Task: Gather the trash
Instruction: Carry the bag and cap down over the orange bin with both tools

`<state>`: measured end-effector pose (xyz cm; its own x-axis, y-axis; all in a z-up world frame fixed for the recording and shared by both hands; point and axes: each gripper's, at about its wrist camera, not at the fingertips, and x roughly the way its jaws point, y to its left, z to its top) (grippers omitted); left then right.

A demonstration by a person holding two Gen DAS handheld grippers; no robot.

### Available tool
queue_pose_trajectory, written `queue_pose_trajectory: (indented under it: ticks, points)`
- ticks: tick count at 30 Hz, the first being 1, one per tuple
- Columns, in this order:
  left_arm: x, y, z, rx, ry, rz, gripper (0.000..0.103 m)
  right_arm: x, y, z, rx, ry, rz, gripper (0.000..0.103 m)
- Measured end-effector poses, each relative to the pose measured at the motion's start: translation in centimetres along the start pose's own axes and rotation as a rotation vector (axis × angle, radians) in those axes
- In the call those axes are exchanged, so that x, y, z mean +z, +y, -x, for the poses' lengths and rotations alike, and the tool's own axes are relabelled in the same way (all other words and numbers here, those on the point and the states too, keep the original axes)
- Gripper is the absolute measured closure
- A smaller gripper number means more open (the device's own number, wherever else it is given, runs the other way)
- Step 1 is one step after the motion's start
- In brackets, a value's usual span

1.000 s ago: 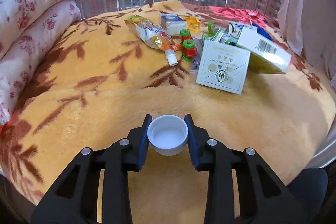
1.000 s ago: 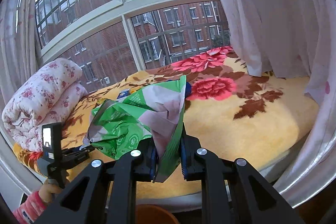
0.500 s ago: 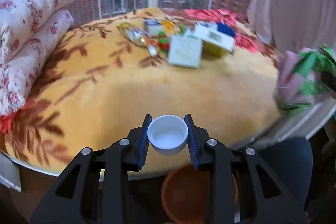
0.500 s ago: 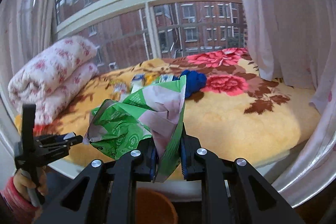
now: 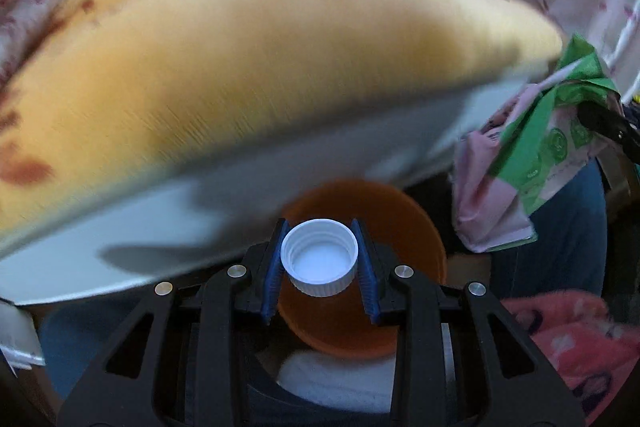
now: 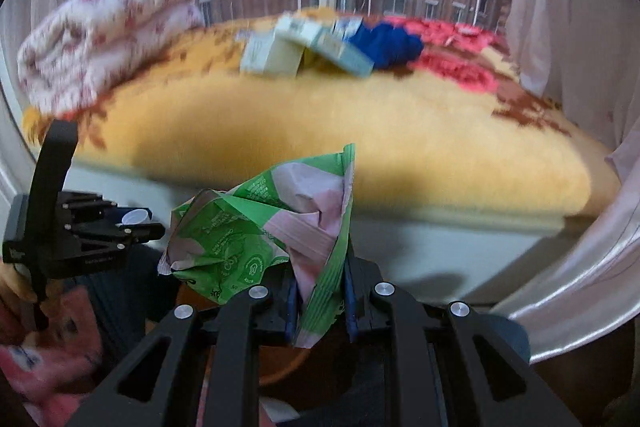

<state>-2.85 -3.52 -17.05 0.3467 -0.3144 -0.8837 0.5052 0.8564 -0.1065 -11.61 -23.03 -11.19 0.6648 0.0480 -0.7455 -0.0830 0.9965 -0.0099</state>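
My left gripper [image 5: 319, 261] is shut on a white bottle cap [image 5: 319, 255] and holds it right over an orange bin [image 5: 416, 223] on the floor below the bed edge. My right gripper [image 6: 320, 297] is shut on a crumpled green and pink wrapper [image 6: 256, 227], which also shows at the right of the left wrist view [image 5: 532, 163]. The left gripper with the cap shows at the left of the right wrist view [image 6: 132, 221]. The bin rim [image 6: 280, 371] shows faintly under the right gripper. More trash, boxes and packets [image 6: 296, 47], lies on the bed.
The bed has a yellow floral blanket [image 6: 320, 115] and a rolled floral quilt [image 6: 100, 27] at the left. A blue cloth [image 6: 388, 43] lies by the boxes. A curtain [image 6: 580, 27] hangs at the right. A pink patterned garment [image 5: 568, 343] is beside the bin.
Both grippers have pulled back from the bed and dropped lower. The left gripper with the cap now hangs over the orange bin. The wrapper has come down beside it.
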Motion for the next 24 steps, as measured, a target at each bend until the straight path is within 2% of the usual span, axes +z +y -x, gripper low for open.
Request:
queue_pose_trajectory:
  ticks: [3, 10, 15, 19, 22, 24]
  points:
    - [-0.9, -0.2, -2.6, -0.026, 0.077, 0.016, 0.072, -1.3, 0.9, -2.4, -0.003, 0.076, 0.031, 0.085]
    - [-2.7, -0.7, -6.9, -0.016, 0.194, 0.011, 0.072, -3.1, 2.7, -7.0, 0.000, 0.189, 0.069, 0.085]
    - [-3.2, -1.2, -7.6, 0.010, 0.223, -0.022, 0.072, -4.0, 4.3, -9.4, -0.009, 0.233, 0.108, 0.085]
    - [-2.7, -1.3, -8.2, 0.031, 0.236, -0.008, 0.071, -4.0, 4.9, -10.2, -0.012, 0.249, 0.126, 0.084]
    - [-2.6, -1.2, -7.9, 0.031, 0.231, 0.001, 0.070, -4.0, 5.0, -10.3, 0.000, 0.253, 0.123, 0.080]
    - [-2.7, -1.2, -7.9, 0.041, 0.232, -0.003, 0.062, -4.0, 4.9, -10.4, 0.018, 0.259, 0.123, 0.064]
